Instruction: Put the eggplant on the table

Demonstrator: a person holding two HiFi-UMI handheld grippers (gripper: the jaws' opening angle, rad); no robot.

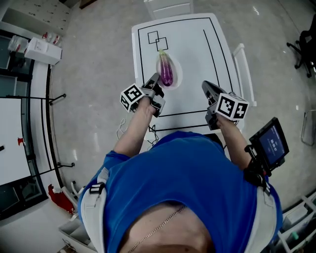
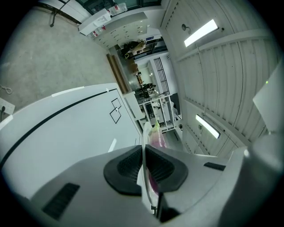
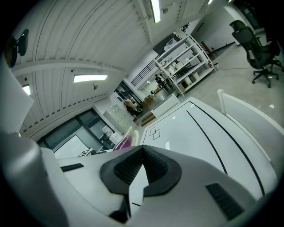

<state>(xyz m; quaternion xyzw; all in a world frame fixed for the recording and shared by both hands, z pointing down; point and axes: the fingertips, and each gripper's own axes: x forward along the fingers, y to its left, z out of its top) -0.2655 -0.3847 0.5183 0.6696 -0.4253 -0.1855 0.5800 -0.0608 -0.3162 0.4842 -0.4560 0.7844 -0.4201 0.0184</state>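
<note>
A purple eggplant (image 1: pixel 166 70) lies on a white oval plate (image 1: pixel 178 74) over the white table (image 1: pixel 197 54), which is marked with black lines. My left gripper (image 1: pixel 157 80) reaches the plate's near left rim. In the left gripper view its jaws (image 2: pixel 143 148) are shut on the thin white plate edge (image 2: pixel 144 133), with the eggplant (image 2: pixel 157 135) just beyond. My right gripper (image 1: pixel 207 88) hovers to the right of the plate, apart from it. Its jaws (image 3: pixel 143 150) are shut with nothing between them. The right gripper view shows the eggplant (image 3: pixel 123 142) off to the left.
Two small black squares (image 1: pixel 158 39) are drawn at the table's far left. A white chair (image 1: pixel 168 7) stands beyond the table and a white frame (image 1: pixel 245 69) along its right side. A black office chair (image 1: pixel 303 47) is far right, a counter with a white box (image 1: pixel 43 51) far left.
</note>
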